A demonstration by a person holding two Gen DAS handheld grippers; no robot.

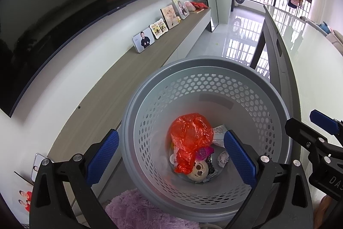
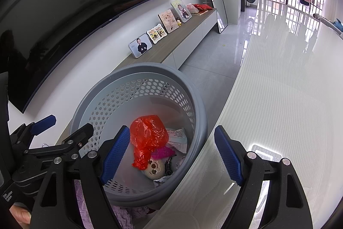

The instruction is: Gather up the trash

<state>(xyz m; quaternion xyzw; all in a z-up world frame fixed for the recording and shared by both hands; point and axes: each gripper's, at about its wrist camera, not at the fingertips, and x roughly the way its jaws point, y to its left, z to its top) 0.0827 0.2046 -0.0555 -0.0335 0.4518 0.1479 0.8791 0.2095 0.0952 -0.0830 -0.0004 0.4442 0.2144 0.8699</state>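
Note:
A grey perforated trash basket (image 1: 150, 100) (image 2: 199, 113) stands on the floor beside a white table. Inside lie a crumpled red plastic bag (image 1: 190, 132) (image 2: 149, 134), a receipt (image 1: 219, 134) (image 2: 179, 138), a pink wrapper (image 1: 204, 152), a crumpled paper ball (image 1: 223, 159) and a round face-printed item (image 1: 199, 171) (image 2: 154, 169). My left gripper (image 1: 171, 160) is open and empty above the basket mouth. My right gripper (image 2: 172, 156) is open and empty over the basket's right rim; it also shows at the right of the left wrist view (image 1: 310, 128).
A glossy white table (image 2: 278, 100) runs along the right of the basket. A wooden TV console (image 1: 120, 78) with photo frames (image 1: 143, 40) and a wall TV (image 1: 53, 14) lie left. A purple fluffy cloth (image 1: 137, 211) lies near the basket's base. Tiled floor leads to a grilled balcony.

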